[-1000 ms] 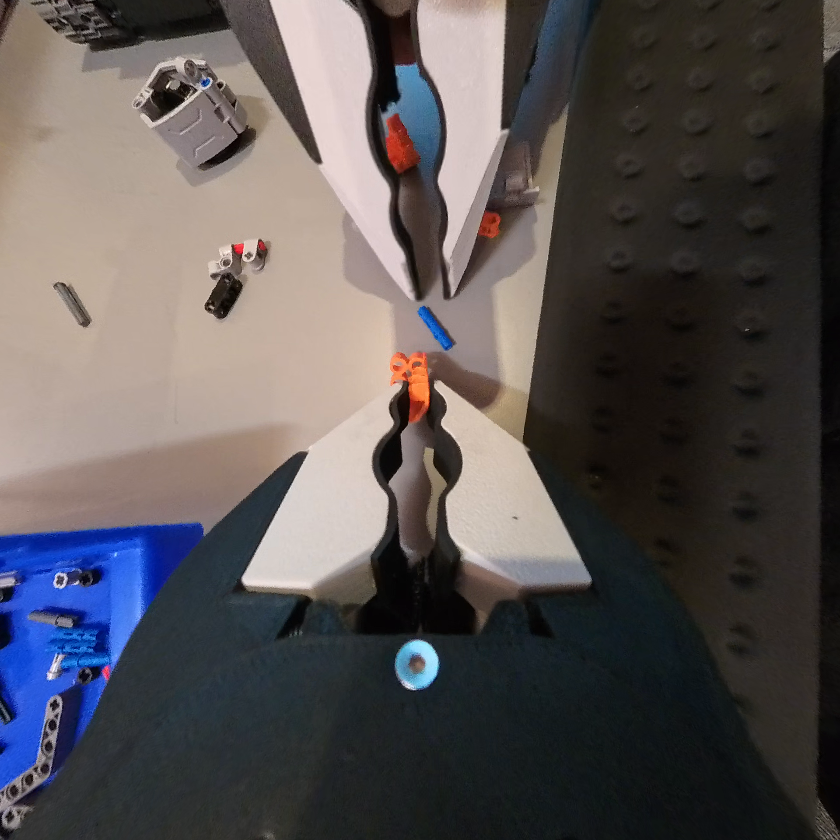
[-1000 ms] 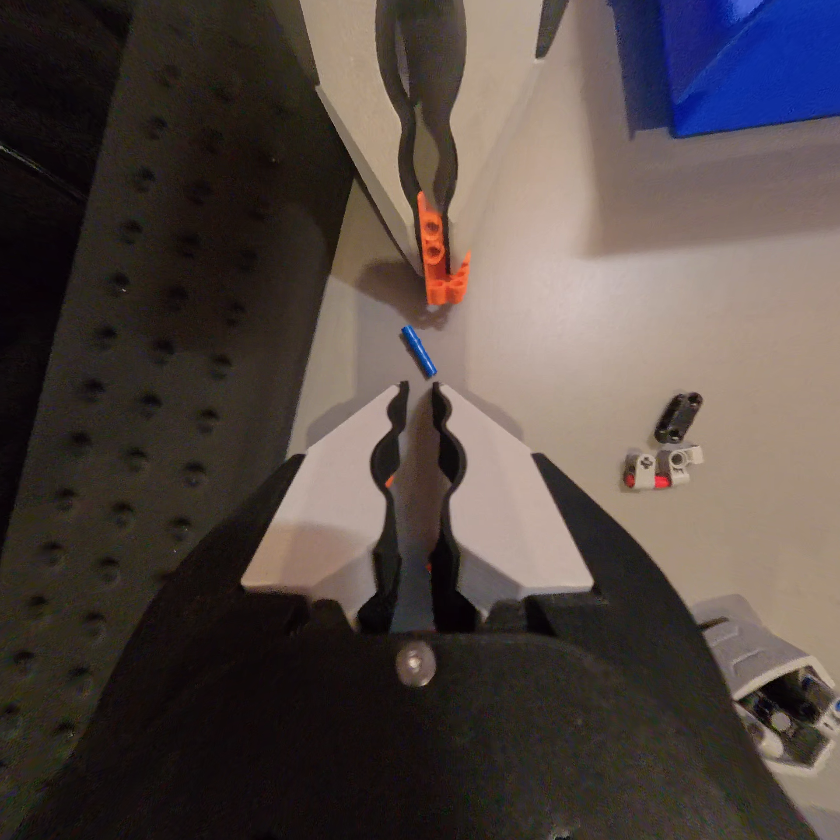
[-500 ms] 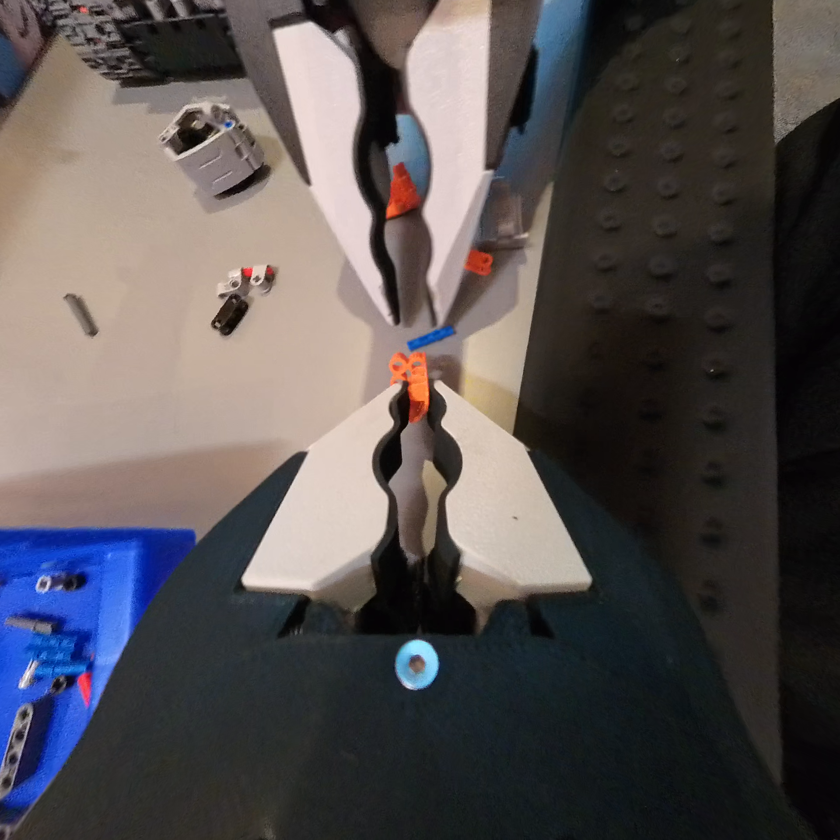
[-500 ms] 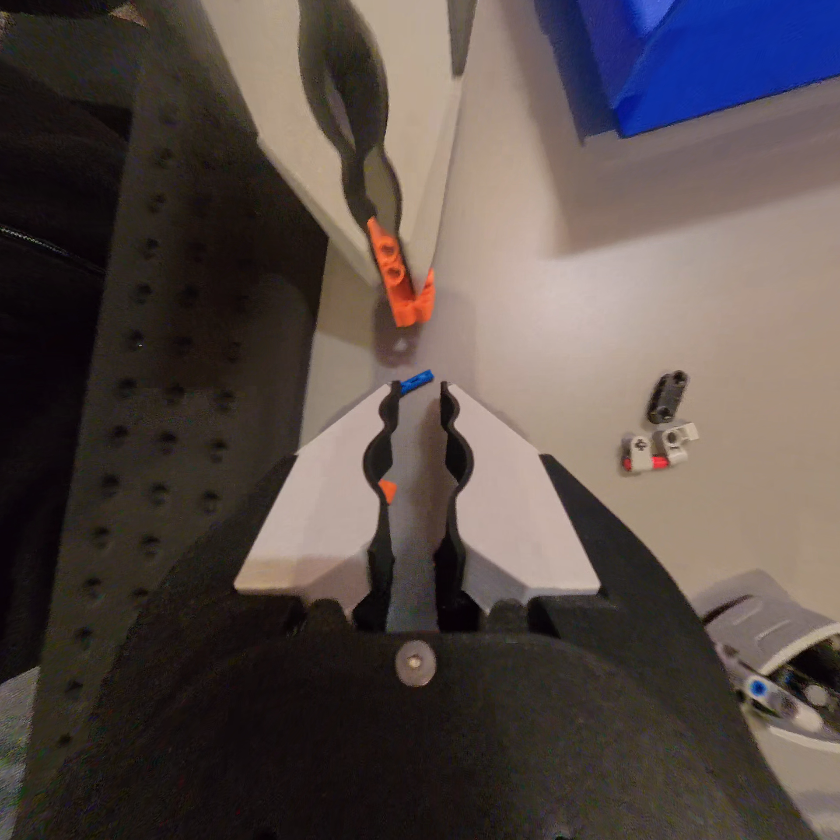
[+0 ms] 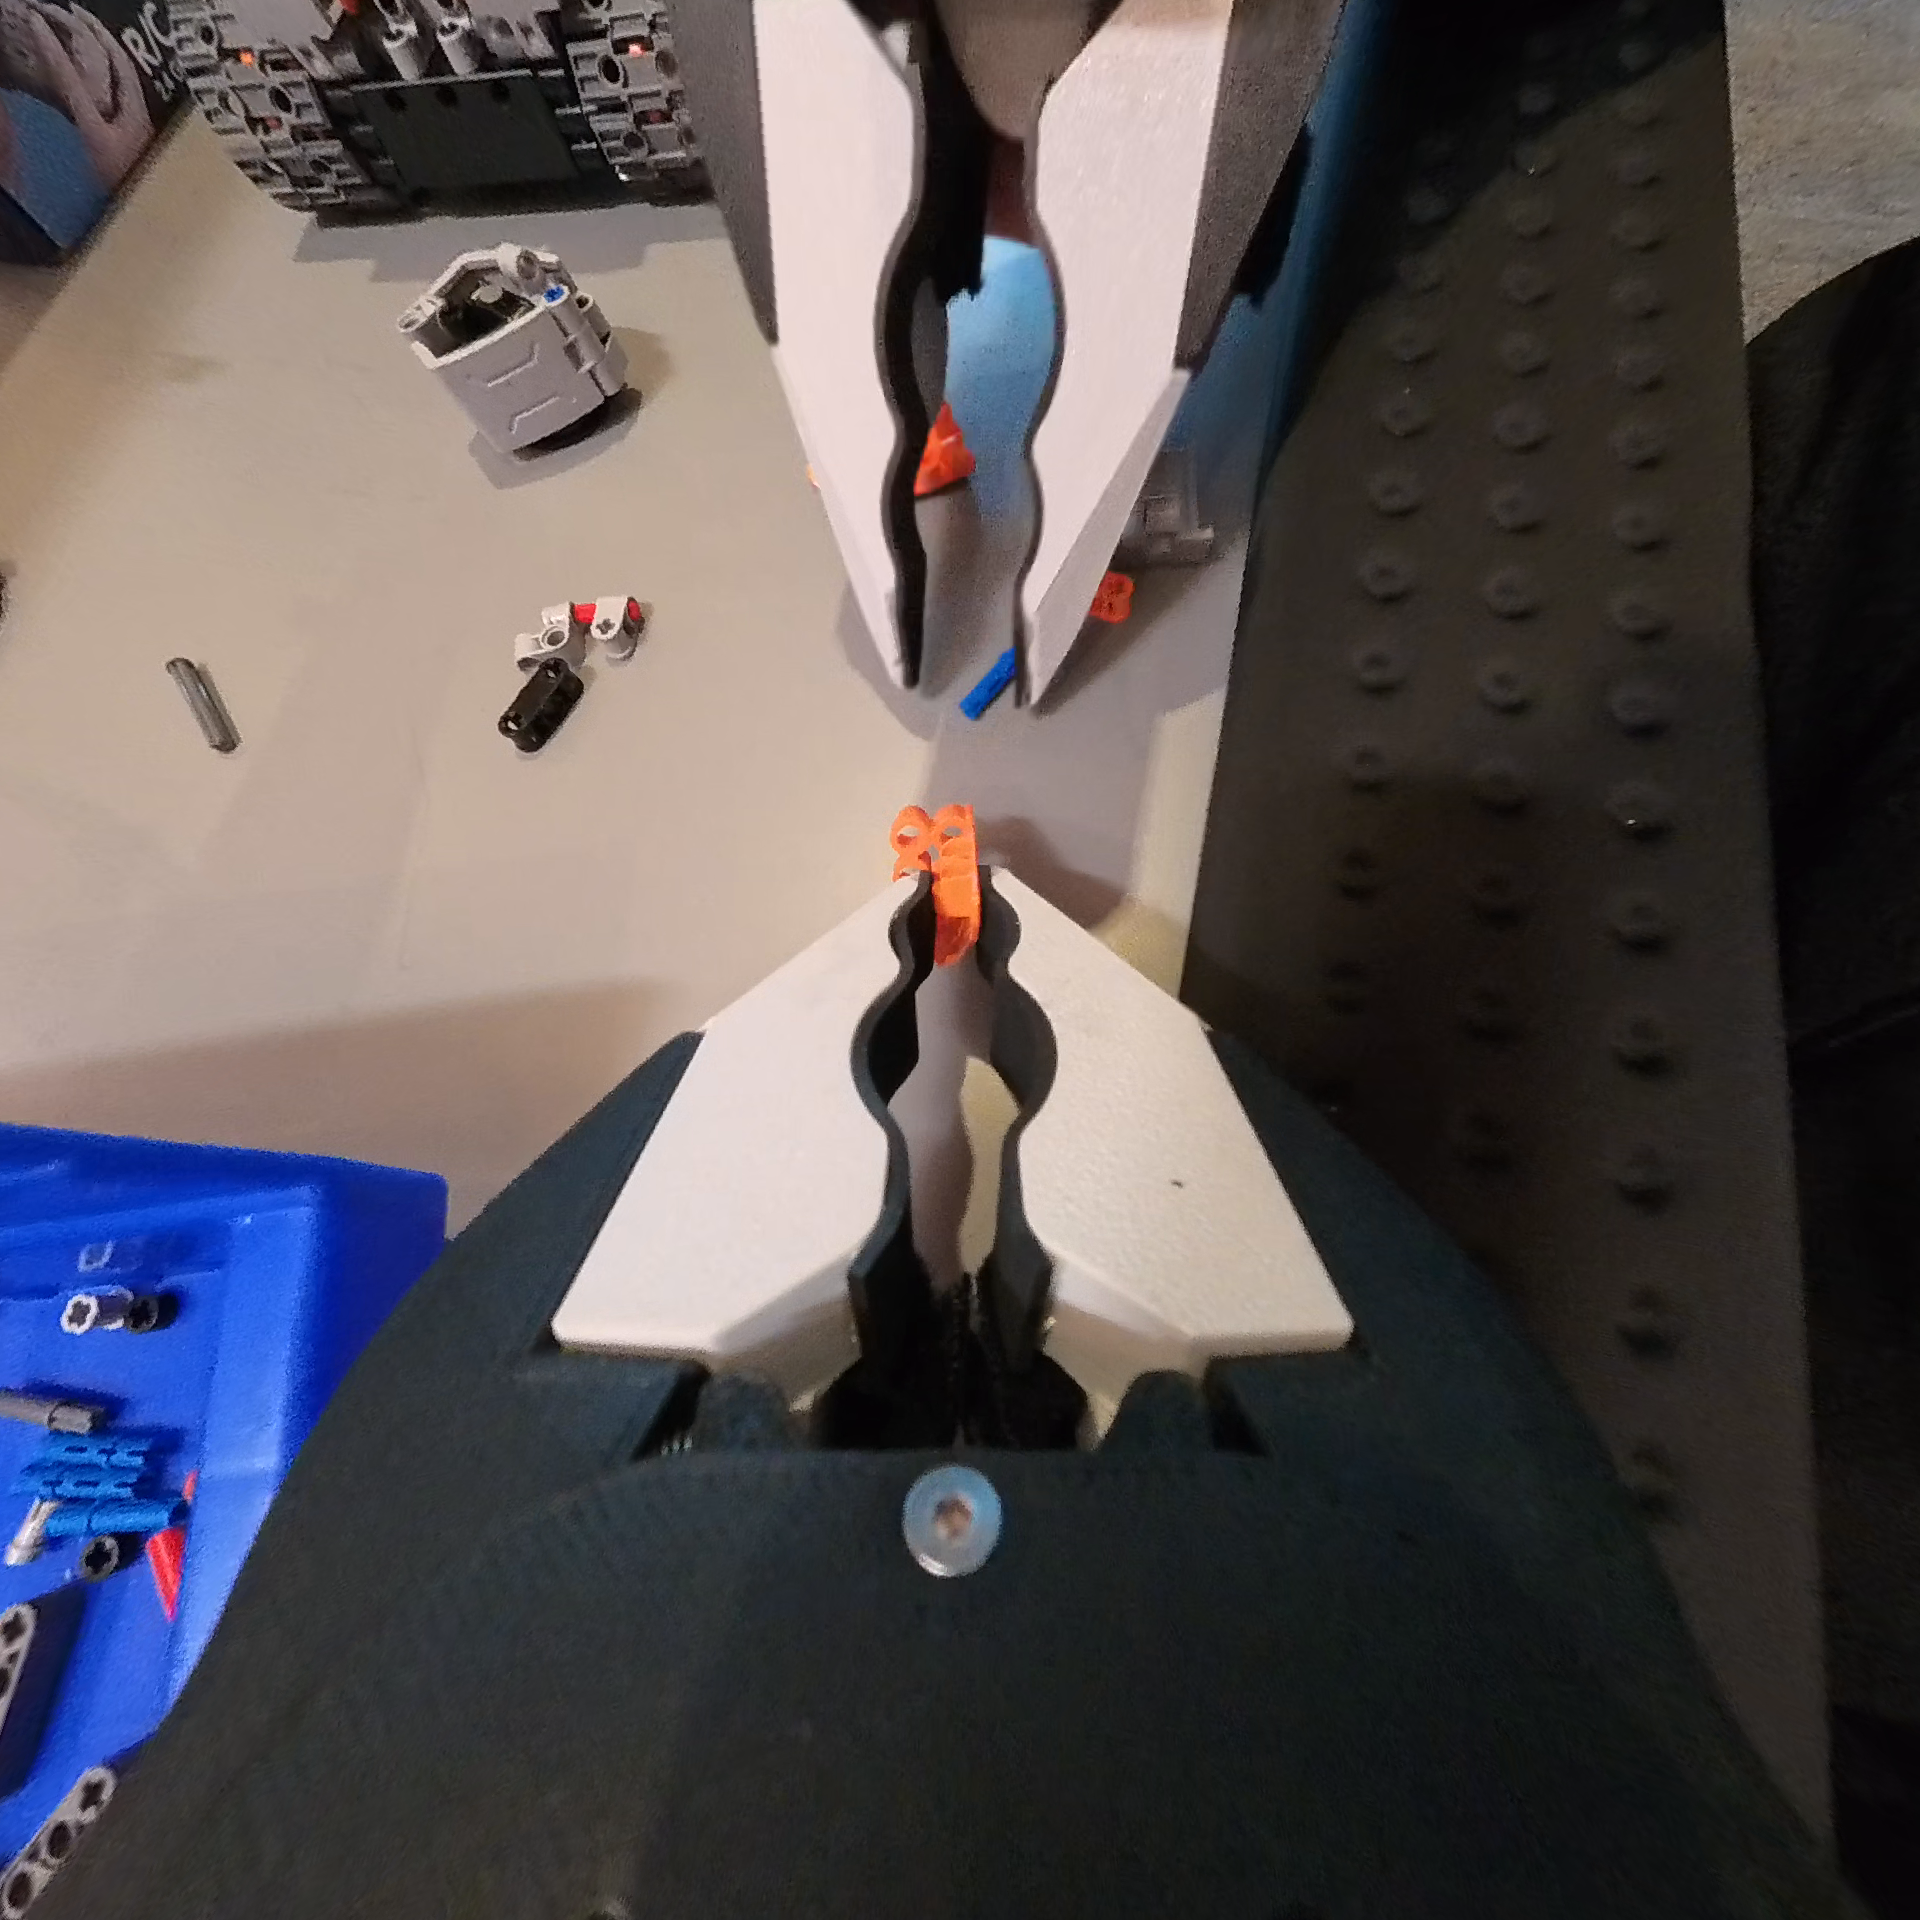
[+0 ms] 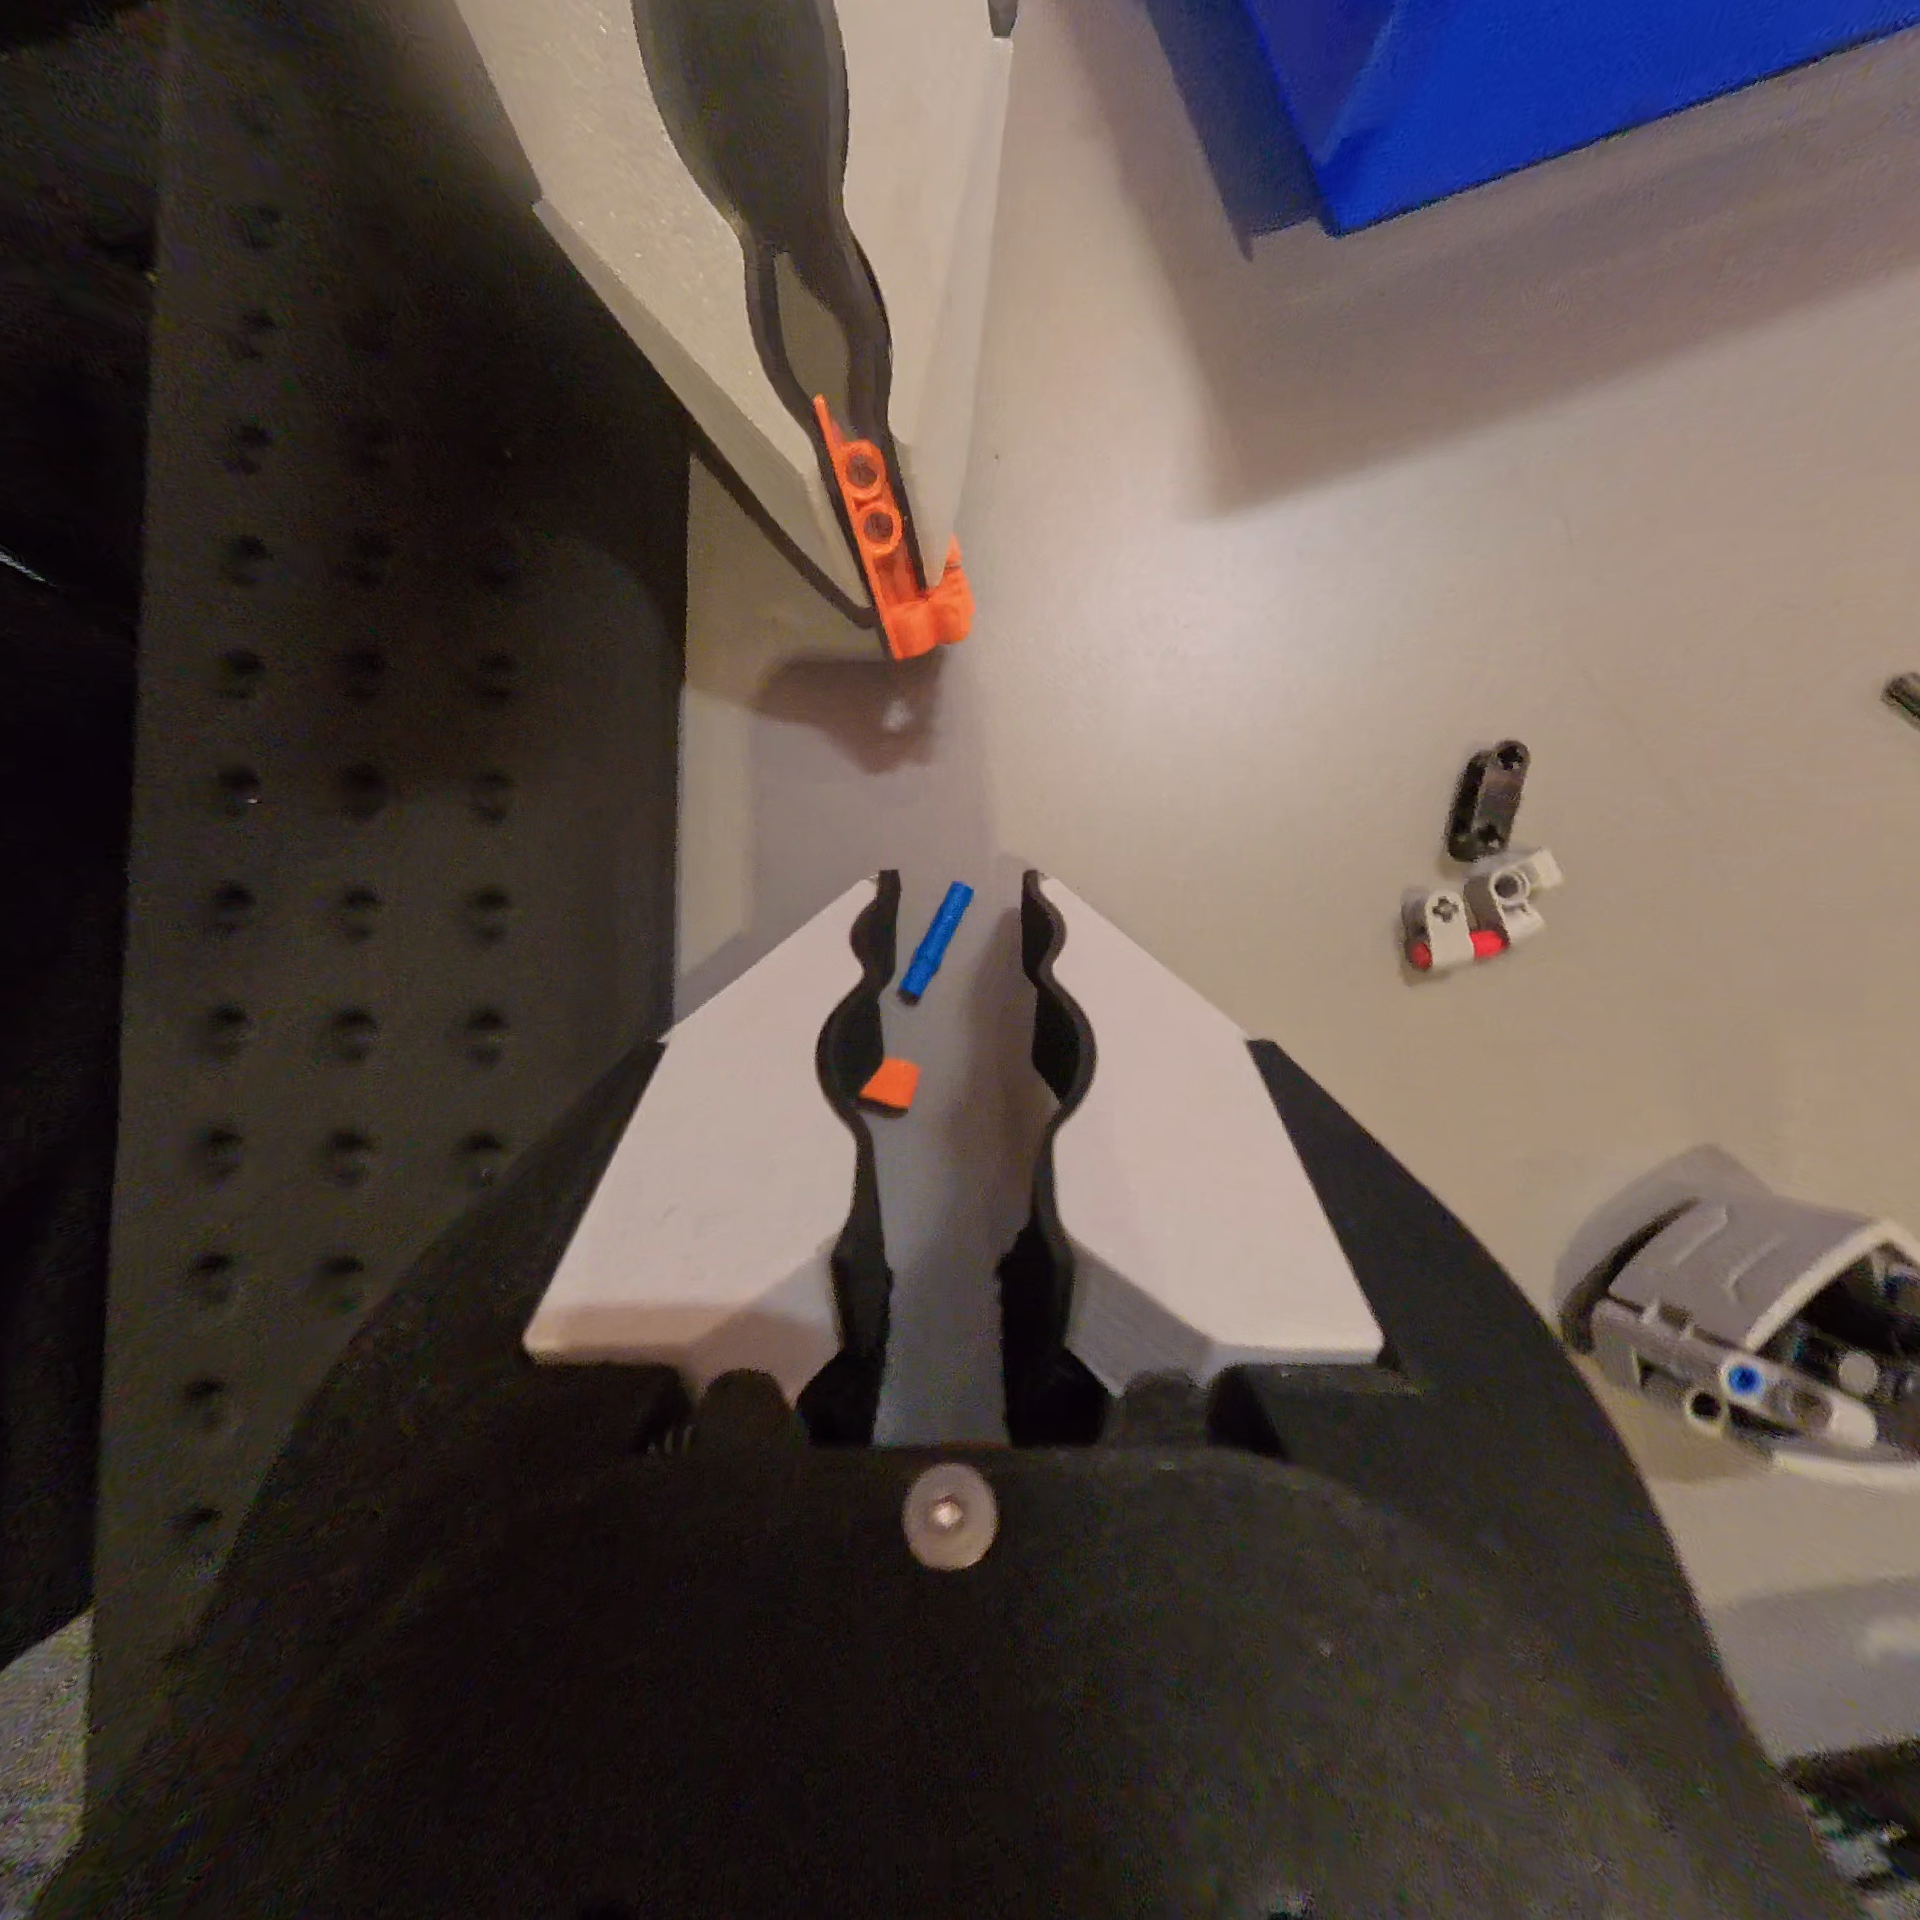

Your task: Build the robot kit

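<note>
My left gripper (image 5: 954, 878) is shut on an orange connector piece (image 5: 940, 862) that sticks out past its tips; it also shows in the right wrist view (image 6: 894, 561). My right gripper (image 6: 954, 883) is open, its tips straddling a small blue pin (image 6: 935, 940) lying on the beige table. In the left wrist view the right gripper (image 5: 966, 681) points toward me with the blue pin (image 5: 987, 684) between its tips. A small orange piece (image 6: 888, 1086) lies farther back between the right jaws.
A black studded mat (image 5: 1507, 727) borders the table edge. A grey block assembly (image 5: 514, 348), a grey-and-red connector (image 5: 582, 629), a black connector (image 5: 540, 704) and a dark axle (image 5: 203, 701) lie on the table. A blue parts tray (image 5: 156, 1403) sits near left. There is about 5 cm between the tips of the two grippers.
My right gripper opened wider and moved forward around the blue pin, which turned on the table. My left gripper kept hold of the orange piece and drew back a little.
</note>
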Available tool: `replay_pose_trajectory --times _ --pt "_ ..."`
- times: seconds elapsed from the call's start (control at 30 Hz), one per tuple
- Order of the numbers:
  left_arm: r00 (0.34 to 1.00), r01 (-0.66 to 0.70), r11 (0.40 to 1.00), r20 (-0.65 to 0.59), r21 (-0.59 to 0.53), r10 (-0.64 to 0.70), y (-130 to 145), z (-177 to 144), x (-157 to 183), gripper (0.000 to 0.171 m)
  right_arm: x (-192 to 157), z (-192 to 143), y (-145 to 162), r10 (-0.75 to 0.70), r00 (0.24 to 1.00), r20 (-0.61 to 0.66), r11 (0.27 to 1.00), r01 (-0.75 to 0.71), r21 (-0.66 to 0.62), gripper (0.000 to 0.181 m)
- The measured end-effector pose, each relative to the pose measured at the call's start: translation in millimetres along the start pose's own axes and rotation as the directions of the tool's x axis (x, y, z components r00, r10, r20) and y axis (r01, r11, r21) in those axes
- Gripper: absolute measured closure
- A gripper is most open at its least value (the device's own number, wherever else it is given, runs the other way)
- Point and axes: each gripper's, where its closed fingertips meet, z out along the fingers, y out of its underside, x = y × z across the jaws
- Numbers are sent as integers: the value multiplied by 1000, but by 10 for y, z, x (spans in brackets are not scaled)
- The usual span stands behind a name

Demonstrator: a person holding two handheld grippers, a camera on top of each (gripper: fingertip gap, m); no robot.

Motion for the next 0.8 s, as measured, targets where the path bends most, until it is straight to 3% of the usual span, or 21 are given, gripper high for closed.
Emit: replay_pose_trajectory --times 0.2,0.37,0.6,0.8 --pt "1000 0 1000 -18 23 1 -39 34 -3 167 3 -61 103 17 1000 -19 1000 -17 16 161" --pt "1000 -7 1000 -28 24 8 -58 59 -6 167 25 6 113 32 999 -12 999 -32 2 179" --pt "998 6 998 -62 62 -2 -127 62 22 167 44 3 94 -21 999 -31 999 22 44 180" --pt "998 12 988 -66 151 -2 -301 87 14 167 13 -203 -219 -40 998 -38 975 47 219 180"
